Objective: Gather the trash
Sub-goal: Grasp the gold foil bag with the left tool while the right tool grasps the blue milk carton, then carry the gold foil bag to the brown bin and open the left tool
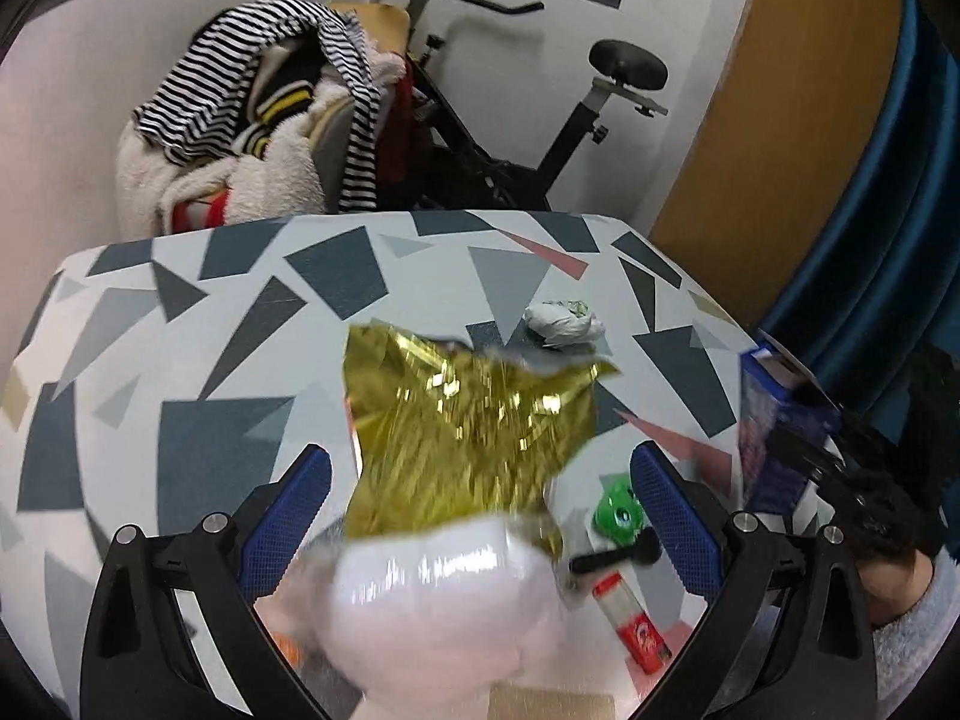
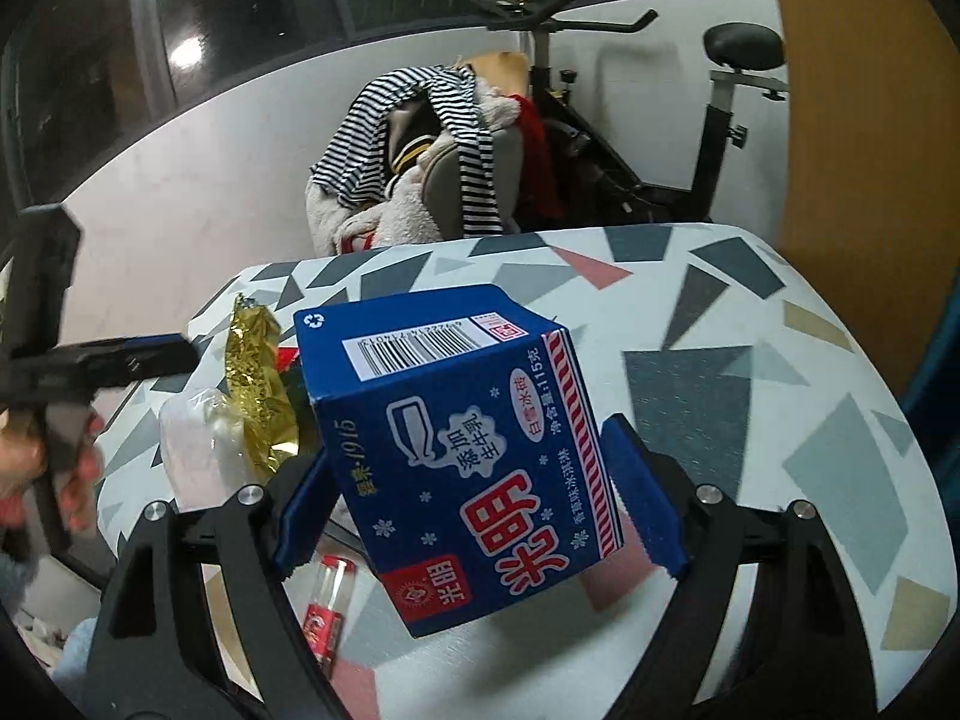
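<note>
Gripping the carton (image 2: 474, 450) between both blue pads, my right claw (image 2: 480, 510) carries it tilted, clear of the worktop (image 2: 750, 312). The carton is blue with red-and-white print and a barcode on its upper face; one pad presses its lower left edge and the other its right side.

My left claw (image 1: 480, 510) stands wide open over the near part of the worktop. Between its fingers are a crumpled gold foil wrapper (image 1: 468, 414) and, nearer the camera, a white plastic bag (image 1: 444, 600). Both are blurred. Neither pad presses on them, though I cannot tell whether the left pad brushes the bag. In the right wrist view the same wrapper and bag sit just left of the carton, with my left hand (image 2: 36, 468) around the claw's handle at the frame edge.

More trash lies on the worktop:
- a red packet (image 1: 633, 624) near the right finger of my left claw
- a small green thing (image 1: 618, 510) just beyond the packet
- a black stick-like piece (image 1: 618, 555) between those two
- a crumpled pale wad (image 1: 564, 324) farther out, past the wrapper

Beyond the worktop's far edge is a chair (image 1: 258, 120) piled with striped and fleecy clothes. An exercise bike (image 1: 540, 138) stands beside it against a white wall.
</note>
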The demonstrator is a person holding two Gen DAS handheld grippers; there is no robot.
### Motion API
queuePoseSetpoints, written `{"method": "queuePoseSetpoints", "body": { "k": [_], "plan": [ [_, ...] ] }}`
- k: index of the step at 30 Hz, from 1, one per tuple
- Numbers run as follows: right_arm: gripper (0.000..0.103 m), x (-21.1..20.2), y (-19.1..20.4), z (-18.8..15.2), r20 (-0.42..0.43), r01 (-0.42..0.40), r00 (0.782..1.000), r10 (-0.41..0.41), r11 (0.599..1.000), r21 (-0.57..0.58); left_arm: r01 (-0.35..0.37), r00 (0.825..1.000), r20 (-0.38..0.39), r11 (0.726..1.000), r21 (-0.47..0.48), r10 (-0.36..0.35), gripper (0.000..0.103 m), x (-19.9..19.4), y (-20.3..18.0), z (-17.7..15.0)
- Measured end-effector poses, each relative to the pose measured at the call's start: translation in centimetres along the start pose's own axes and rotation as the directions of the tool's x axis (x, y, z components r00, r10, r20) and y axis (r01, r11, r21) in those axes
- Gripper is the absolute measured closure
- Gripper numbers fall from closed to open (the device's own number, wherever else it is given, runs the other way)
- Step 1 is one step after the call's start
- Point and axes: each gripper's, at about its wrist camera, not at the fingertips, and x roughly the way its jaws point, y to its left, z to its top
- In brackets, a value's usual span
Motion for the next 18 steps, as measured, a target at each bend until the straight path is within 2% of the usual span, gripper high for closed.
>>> {"method": "queuePoseSetpoints", "body": {
  "k": [2, 5, 9, 16, 17, 18],
  "plan": [
    [0.02, -0.3, -0.5, -0.1, 0.004, 0.002, 1.0, -0.002, 1.0, 0.012, 0.004, 1.0, -0.031, 0.999, 0.044, -0.002, 0.005, 1.2, -0.5, 0.5],
    [0.02, -0.7, -1.5, -0.3, 0.009, 0.008, 1.0, -0.009, 1.0, 0.028, -0.054, 0.995, -0.075, 0.995, 0.082, 0.06, 0.005, 3.1, -1.1, 0.8],
    [0.02, -0.6, -1.9, -0.8, 0.003, 0.013, 1.0, -0.013, 0.999, 0.041, -0.03, 0.994, -0.107, 0.999, 0.043, 0.035, 0.005, 4.5, -0.9, 1.5],
    [0.02, -0.2, -2.2, -1.6, -0.014, 0.008, 1.0, -0.008, 0.999, 0.05, -0.042, 0.984, -0.171, 0.998, 0.04, 0.048, 0.005, 6.2, -0.7, 1.8],
    [0.02, -0.2, -2.3, -1.6, -0.014, 0.008, 1.0, -0.008, 0.999, 0.053, -0.045, 0.983, -0.178, 0.998, 0.044, 0.053, 0.006, 6.4, -0.6, 1.7],
    [0.02, -0.1, -2.4, -1.6, -0.014, 0.008, 1.0, -0.007, 0.998, 0.058, -0.036, 0.982, -0.184, 0.999, 0.038, 0.042, 0.011, 6.7, -0.4, 1.6]
  ]
}}
